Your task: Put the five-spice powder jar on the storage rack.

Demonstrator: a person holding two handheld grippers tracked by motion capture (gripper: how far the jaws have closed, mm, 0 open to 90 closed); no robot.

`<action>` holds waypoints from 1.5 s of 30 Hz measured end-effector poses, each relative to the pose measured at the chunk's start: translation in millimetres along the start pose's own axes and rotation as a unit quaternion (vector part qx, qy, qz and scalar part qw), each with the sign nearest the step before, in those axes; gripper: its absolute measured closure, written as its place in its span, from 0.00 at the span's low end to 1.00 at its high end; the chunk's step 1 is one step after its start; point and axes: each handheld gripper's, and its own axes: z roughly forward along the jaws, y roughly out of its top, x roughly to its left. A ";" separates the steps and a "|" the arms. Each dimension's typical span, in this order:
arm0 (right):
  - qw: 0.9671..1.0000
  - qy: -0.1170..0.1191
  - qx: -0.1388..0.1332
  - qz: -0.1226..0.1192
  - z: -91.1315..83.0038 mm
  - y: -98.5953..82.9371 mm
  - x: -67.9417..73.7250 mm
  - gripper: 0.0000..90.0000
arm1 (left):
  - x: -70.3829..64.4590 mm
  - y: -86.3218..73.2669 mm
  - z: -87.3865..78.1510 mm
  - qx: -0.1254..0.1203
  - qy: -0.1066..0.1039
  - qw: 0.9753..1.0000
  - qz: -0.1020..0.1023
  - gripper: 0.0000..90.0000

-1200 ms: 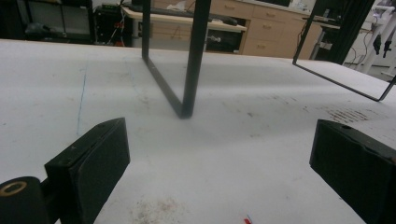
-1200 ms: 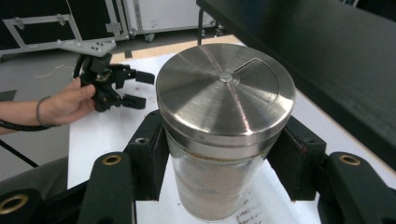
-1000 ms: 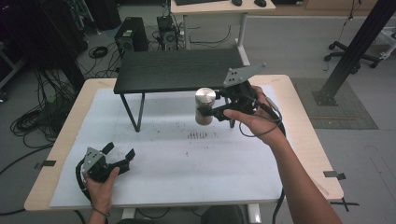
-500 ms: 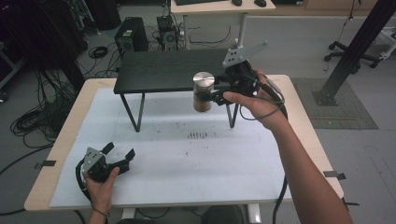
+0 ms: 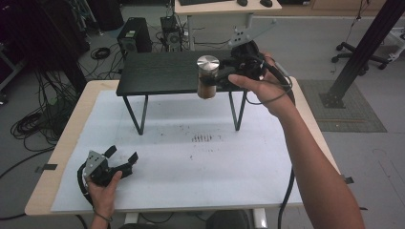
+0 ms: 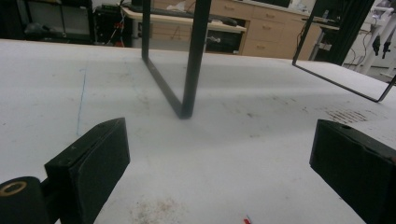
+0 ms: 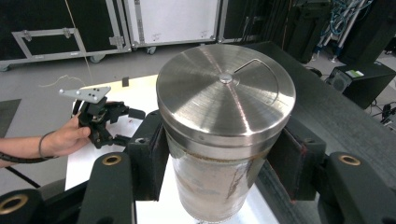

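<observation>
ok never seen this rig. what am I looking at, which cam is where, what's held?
No robot arm here: a person holds a two-jaw claw in each hand. The high view looks down on a white-topped table from the person's side. The other two pictures come from cameras riding on each claw, looking along its black jaws.

On the table stands a small black shelf on thin metal legs. The right claw is shut on a glass jar with a steel lid, brownish inside, and holds it in the air at the shelf's front edge. The left claw rests open and empty on the table near the person; its own view shows bare tabletop and a shelf leg.
</observation>
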 end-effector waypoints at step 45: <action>0.998 -0.038 0.017 0.054 33.8 1.7 -74.8 0.48 | 0.0 0.0 0.0 0.000 0.001 1.000 -0.001 0.06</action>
